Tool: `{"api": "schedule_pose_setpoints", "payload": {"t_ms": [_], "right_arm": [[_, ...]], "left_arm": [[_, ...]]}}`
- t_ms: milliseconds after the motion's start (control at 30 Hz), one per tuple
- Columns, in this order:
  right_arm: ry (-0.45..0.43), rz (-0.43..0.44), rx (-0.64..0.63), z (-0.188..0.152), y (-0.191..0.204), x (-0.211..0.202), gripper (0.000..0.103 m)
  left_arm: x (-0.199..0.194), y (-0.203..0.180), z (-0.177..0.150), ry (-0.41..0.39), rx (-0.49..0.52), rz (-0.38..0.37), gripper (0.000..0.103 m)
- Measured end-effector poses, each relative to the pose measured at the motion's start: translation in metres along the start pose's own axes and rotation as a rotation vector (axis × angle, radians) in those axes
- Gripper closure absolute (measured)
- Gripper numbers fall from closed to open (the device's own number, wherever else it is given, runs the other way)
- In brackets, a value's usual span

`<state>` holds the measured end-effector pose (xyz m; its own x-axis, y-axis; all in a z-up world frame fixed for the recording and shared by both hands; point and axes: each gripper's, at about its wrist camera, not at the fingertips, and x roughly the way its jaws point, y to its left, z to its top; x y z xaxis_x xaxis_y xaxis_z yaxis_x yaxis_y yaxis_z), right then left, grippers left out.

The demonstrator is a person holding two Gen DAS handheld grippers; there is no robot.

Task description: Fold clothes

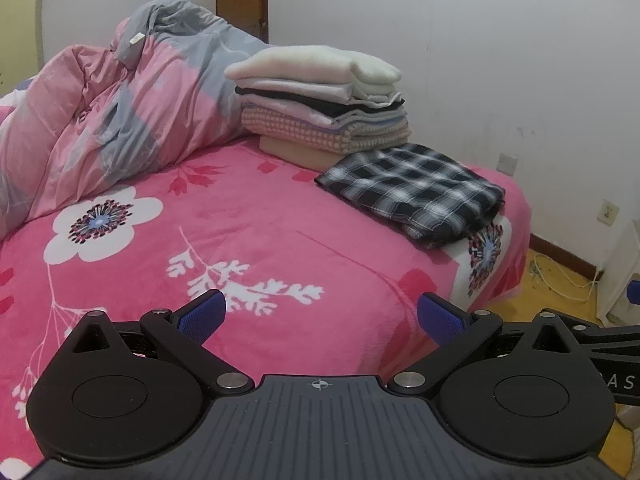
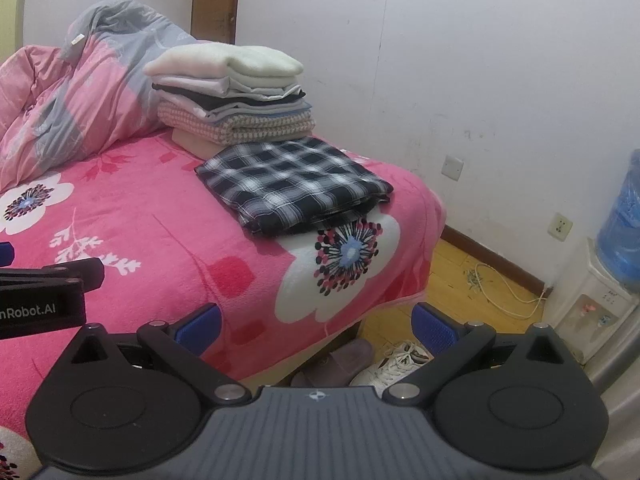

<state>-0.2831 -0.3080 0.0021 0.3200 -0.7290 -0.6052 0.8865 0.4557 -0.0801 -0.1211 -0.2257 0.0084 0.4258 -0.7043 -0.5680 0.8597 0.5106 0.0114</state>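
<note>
Folding looks nearly done.
My left gripper (image 1: 322, 314) and right gripper (image 2: 316, 324) gape empty; plaid garment (image 2: 292, 184) lies folded beside the stack (image 2: 232, 96).

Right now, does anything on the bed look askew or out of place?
Mostly tidy. The plaid garment lies folded alone beside the stack of folded clothes, not on it, its corner near the bed edge. The quilt is bunched up. Both grippers, left and right, are open and empty.

Folded plaid garment (image 1: 412, 188) on bed (image 1: 248, 216) corner, clothes stack (image 1: 320, 100) just behind, apparently touching, rumpled duvet (image 1: 120, 120) left of stack.
</note>
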Motion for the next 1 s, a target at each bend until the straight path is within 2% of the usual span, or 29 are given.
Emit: {"api": "schedule_pose_setpoints", "payload": {"t_ms": [1000], "right_arm": [[-0.001,-0.006,-0.005,-0.0007,-0.0013,-0.0010,0.000]], "left_arm": [[-0.0013,0.0004,0.0006,0.006,-0.004,-0.001,0.000]]}}
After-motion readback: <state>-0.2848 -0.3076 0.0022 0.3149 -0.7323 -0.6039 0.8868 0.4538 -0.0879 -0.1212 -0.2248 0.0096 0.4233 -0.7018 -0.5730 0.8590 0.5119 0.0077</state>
